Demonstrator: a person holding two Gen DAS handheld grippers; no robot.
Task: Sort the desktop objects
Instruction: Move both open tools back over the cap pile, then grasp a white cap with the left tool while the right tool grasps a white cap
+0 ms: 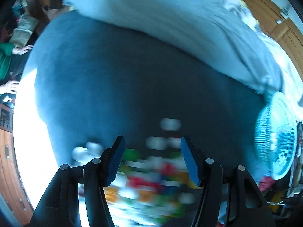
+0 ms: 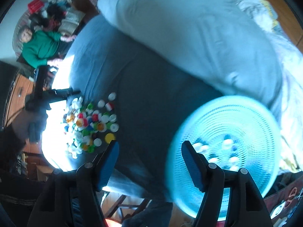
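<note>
**Caps part sorted, big pile still waiting**

Your left gripper (image 1: 153,158) hangs over the pile of bottle caps (image 1: 149,181), jaws about half apart with nothing between the pads. The caps under it are smeared by blur, so you cannot pick one out in the left wrist view. Your right gripper (image 2: 149,162) stands wider, also empty, with its right finger over the rim of the basket (image 2: 244,194).

Progress, as a judgement: early to middle.
- Basket at 4 o'clock in the right wrist view holds a handful of pale caps, roughly a dozen at most.
- Pile at 9 o'clock holds far more: white, green, red, orange, blue, and one yellow cap (image 2: 109,137) at its near edge.
- Pile and basket sit well apart on the same surface.

Surface: a dark blue bed sheet (image 2: 151,94), soft, with a pale quilt (image 2: 189,37) heaped from 12 to 3 o'clock. Sunlight burns out the pile's left edge.

Room: wooden doors at the far right in the left wrist view, clutter at 10 o'clock, and a person in a green top (image 2: 41,47) beside the bed.
</note>
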